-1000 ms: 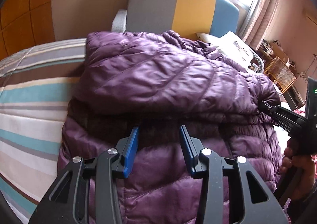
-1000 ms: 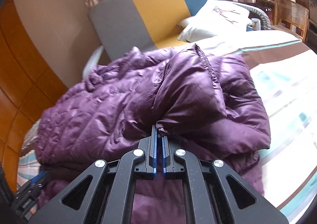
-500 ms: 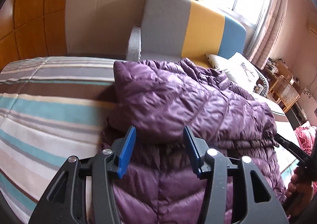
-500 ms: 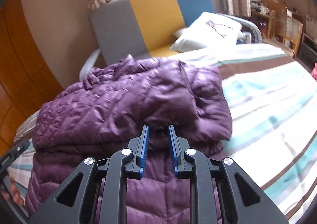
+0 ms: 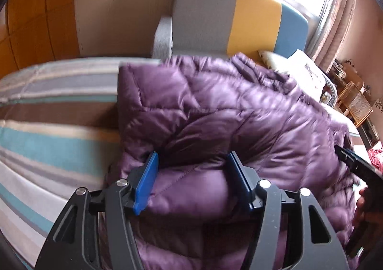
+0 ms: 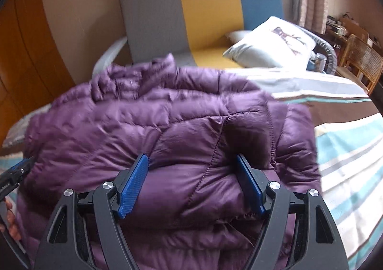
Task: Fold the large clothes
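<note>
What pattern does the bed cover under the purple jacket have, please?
The bed cover has horizontal stripes of teal, brown, grey and cream, clearest in the left wrist view.

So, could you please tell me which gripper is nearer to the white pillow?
Right. The right gripper works the jacket end toward the pillow; the left gripper is at the far end.

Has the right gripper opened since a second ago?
Yes. The right gripper, pinched shut on purple jacket fabric a second ago, now stands wide open around the folded edge, nearer the striped bedspread.
</note>
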The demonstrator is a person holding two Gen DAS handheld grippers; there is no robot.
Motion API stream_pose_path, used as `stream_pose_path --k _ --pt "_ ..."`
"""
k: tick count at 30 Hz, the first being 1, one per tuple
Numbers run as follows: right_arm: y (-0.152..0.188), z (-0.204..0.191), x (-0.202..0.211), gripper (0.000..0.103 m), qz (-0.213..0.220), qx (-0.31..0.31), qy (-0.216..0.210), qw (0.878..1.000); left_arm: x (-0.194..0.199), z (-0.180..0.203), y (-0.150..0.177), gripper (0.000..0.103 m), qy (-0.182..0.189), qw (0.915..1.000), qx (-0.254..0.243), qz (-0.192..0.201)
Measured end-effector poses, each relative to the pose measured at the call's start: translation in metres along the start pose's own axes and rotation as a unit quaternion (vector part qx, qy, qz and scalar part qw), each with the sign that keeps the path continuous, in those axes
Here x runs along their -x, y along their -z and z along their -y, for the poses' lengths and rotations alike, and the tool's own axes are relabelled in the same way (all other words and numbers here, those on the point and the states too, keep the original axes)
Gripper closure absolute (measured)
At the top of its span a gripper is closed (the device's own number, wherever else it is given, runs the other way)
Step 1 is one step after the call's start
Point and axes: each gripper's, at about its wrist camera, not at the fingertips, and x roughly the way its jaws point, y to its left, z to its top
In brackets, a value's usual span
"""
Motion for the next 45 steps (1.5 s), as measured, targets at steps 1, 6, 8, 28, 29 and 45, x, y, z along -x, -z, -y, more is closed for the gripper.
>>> stream_pose_path --k 1,6,8,28,29,45 --pt "0.004 0.001 -0.006 0.029 -0.006 0.001 -0.005 1.000 -0.002 -0.001 0.003 0.043 0.004 1.0000 0.004 0.000" --pt "0.003 -0.007 -0.027 0.027 -0.016 0.030 0.018 0.999 -0.009 -0.012 0.010 0.044 0.027 0.9991 0.034 -0.002" --pt "0.002 -0.015 -0.030 0.026 -0.015 0.044 0.034 0.998 -0.010 -0.011 0.011 0.044 0.024 0.9992 0.032 -0.003" --pt "0.002 -0.012 -0.029 0.025 -0.009 0.035 0.022 0.999 -0.026 0.020 -0.037 0.040 -0.024 0.9994 -0.019 0.019" --pt "0.003 -0.013 -0.029 0.025 -0.009 0.036 0.022 0.999 -0.029 0.018 -0.034 0.040 -0.022 0.9994 -0.017 0.019" --pt "0.003 -0.012 -0.031 0.024 -0.009 0.036 0.019 0.999 -0.005 0.015 -0.022 0.019 -0.031 0.9986 -0.005 0.042"
